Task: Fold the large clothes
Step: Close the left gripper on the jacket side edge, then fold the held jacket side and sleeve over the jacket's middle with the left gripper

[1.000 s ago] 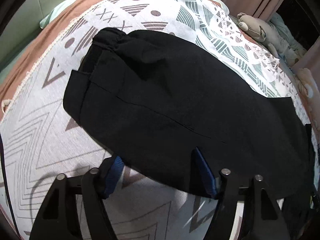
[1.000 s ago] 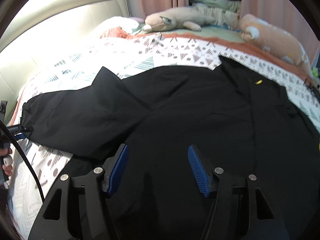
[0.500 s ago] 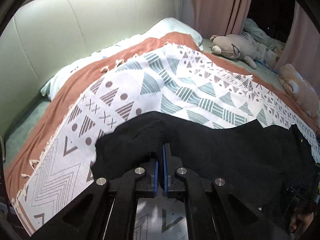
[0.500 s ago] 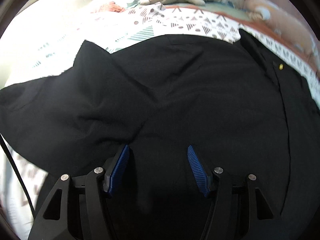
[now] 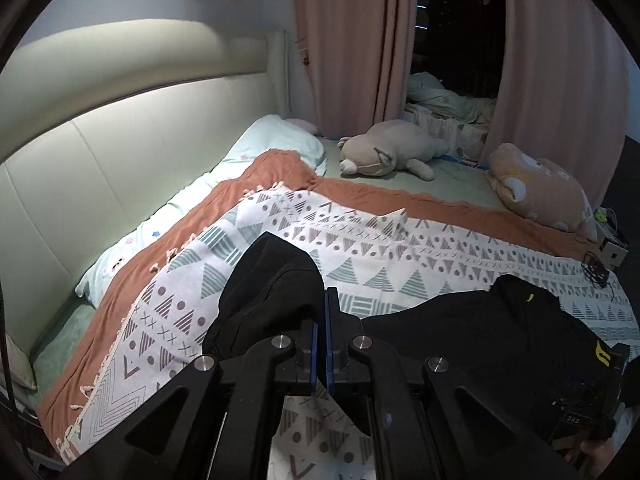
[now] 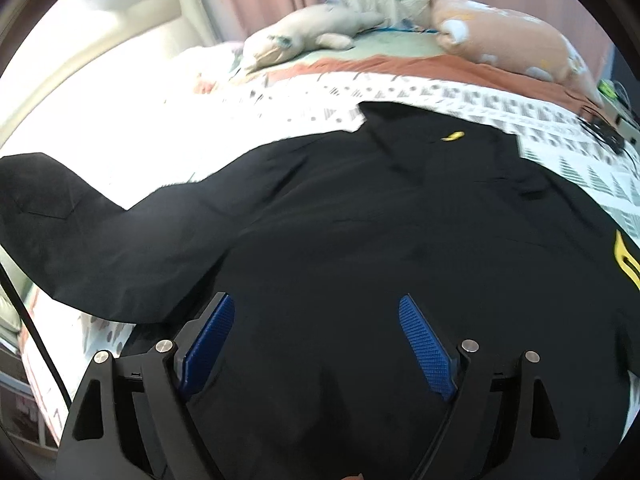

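The left gripper (image 5: 320,332) sits at lower centre of its frame, tilted up and clenched on a bunched sleeve (image 5: 268,280) of the black jacket (image 5: 500,320), which lifts off the patterned blanket (image 5: 360,240). The jacket spreads toward the lower right. The right gripper (image 6: 316,344) hovers low over the jacket body (image 6: 360,240), fingers (image 6: 428,344) spread apart; whether they touch the cloth is hard to tell. Two plush toys (image 5: 392,152) lie at upper right.
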Available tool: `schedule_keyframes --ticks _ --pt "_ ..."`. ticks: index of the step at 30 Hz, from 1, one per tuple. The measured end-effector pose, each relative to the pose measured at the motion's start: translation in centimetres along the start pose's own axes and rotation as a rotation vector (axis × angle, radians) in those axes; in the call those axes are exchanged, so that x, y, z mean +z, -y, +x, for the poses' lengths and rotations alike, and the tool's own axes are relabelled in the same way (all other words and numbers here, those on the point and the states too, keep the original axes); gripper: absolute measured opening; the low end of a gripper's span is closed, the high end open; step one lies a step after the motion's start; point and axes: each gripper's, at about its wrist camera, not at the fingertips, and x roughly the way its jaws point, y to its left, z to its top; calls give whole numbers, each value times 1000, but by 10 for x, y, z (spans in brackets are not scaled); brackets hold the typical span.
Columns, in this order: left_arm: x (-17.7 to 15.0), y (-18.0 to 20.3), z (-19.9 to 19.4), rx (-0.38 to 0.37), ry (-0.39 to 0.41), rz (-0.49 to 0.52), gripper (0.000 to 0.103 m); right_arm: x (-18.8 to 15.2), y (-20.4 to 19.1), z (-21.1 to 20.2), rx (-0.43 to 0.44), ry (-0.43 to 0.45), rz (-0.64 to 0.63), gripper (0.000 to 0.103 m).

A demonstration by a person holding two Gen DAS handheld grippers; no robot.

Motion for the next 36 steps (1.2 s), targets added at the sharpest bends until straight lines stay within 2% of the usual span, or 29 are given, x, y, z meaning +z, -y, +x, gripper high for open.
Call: schedule_keyframes --ticks 9,13,18,27,36 --pt "20 109 -46 -108 58 79 5 -15 63 -57 -4 43 70 84" --pt "21 155 -54 -149 69 110 5 -24 89 -83 -39 42 81 84" --pt "14 224 -55 -216 55 171 5 -35 122 -111 -38 60 126 84" --pt "-28 322 -22 -325 -33 230 5 -70 186 -141 -18 70 208 84" --pt "-100 405 36 -416 -182 265 5 -104 231 -152 -13 67 263 84"
